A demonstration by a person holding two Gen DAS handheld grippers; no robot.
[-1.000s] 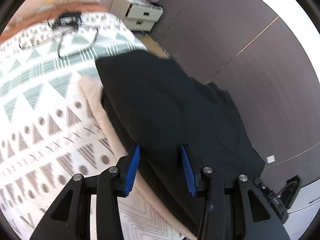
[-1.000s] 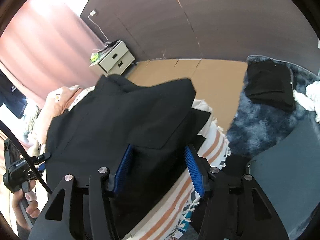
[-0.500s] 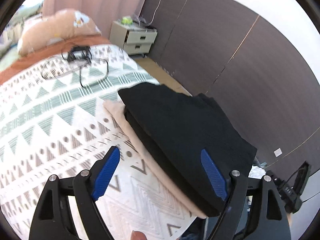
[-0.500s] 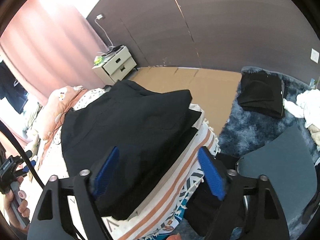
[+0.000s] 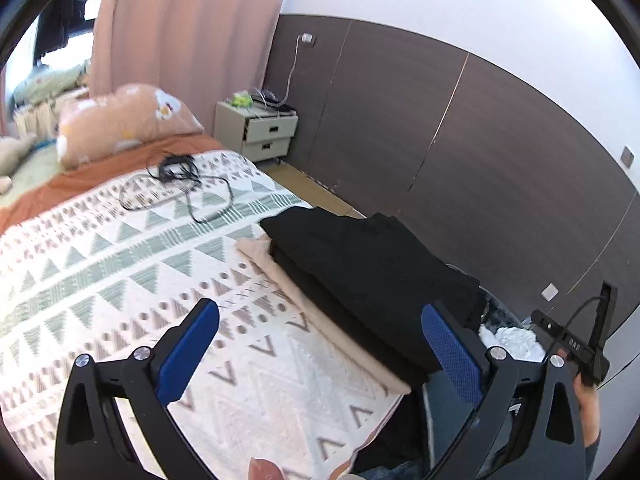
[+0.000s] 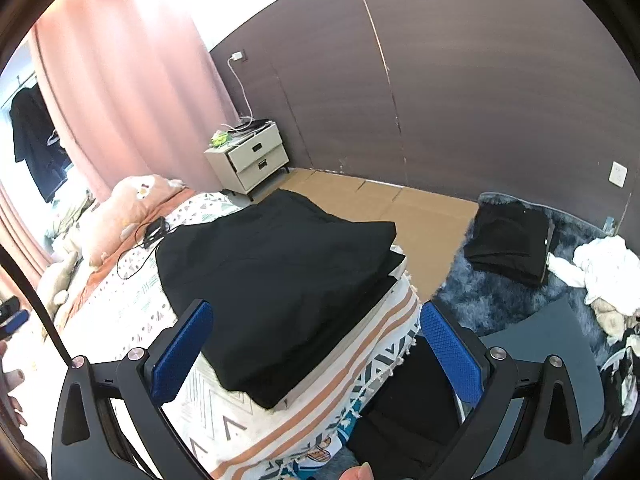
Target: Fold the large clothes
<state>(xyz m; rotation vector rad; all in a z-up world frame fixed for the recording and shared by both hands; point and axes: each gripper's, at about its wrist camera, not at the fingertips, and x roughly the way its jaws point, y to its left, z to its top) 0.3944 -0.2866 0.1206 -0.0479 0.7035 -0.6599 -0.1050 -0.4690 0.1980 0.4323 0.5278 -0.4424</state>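
Your left gripper (image 5: 320,334) hangs above the bed, jaws opening and already wide apart, nothing between the blue pads (image 5: 188,354). Your right gripper (image 6: 316,338) does the same over the bed's corner: jaws opening wide, no cloth pinched, the garment lying below and beyond the pads (image 6: 450,354).

Landmark: the bed (image 5: 100,264), under a white spread with grey-green triangles.
- Folded black garment (image 6: 280,280): flat on the bed at the edge nearest the dark panelled wall (image 5: 460,152), stacked in neat layers, free of both grippers.
- Beige cloth (image 5: 288,280): under the black garment, showing as a strip along its inner side.
- Striped blanket edge (image 6: 360,360): hangs off the bed corner below the garment, orange bands and a tassel fringe.
- Peach pillow (image 5: 128,124): at the head of the bed.
- Black cable and small device (image 5: 176,168): on the spread between pillow and garment.
- Bedside cabinet (image 6: 256,156): on the floor beside the bed's head, against the wall, top drawer slightly open.
- Blue shaggy rug (image 6: 500,292): on the floor past the foot of the bed, carrying another folded black piece (image 6: 512,244) and a heap of white cloth (image 6: 600,268).
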